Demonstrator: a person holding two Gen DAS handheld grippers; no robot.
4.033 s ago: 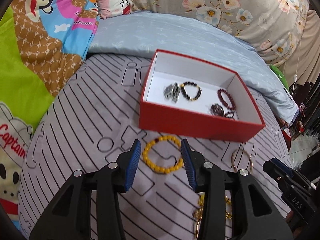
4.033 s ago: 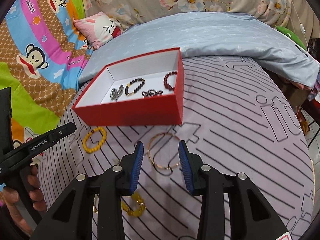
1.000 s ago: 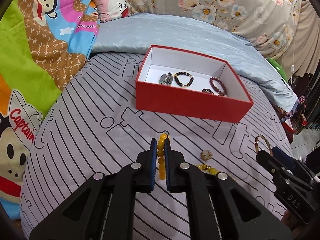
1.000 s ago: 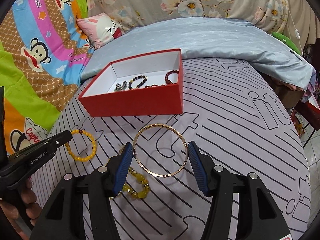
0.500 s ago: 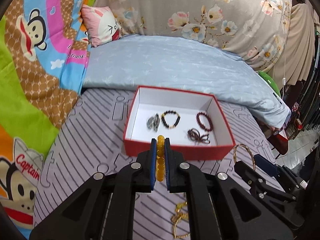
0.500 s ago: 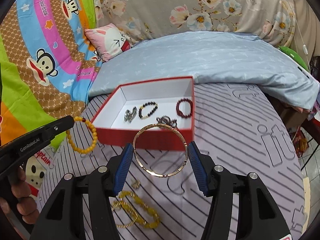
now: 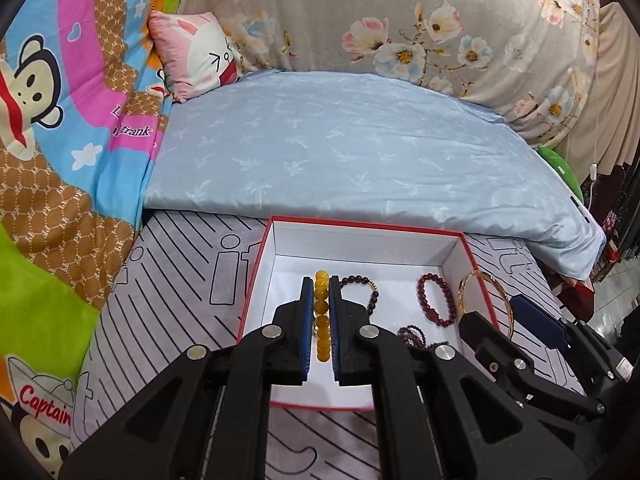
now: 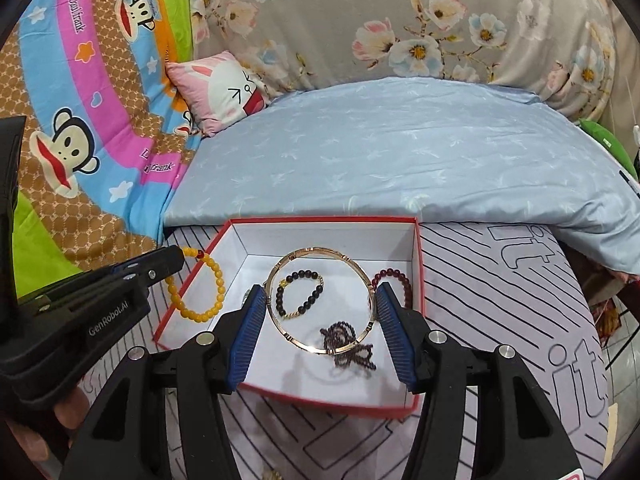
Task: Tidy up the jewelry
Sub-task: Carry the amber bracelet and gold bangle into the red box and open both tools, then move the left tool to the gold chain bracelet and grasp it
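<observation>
Above the red box point(image 8: 288, 394) on the bed, the left gripper point(image 7: 321, 322) has its jaws clamped on the yellow bead bracelet point(image 7: 322, 312) at the box's 9 o'clock side, while the right gripper point(image 8: 322, 330) has its jaws clamped across the gold bangle point(image 8: 320, 300) over the box's middle

A pink bunny pillow point(image 8: 228, 92) lies beside a blue quilt point(image 8: 400, 160) and floral bedding point(image 8: 400, 20).
</observation>
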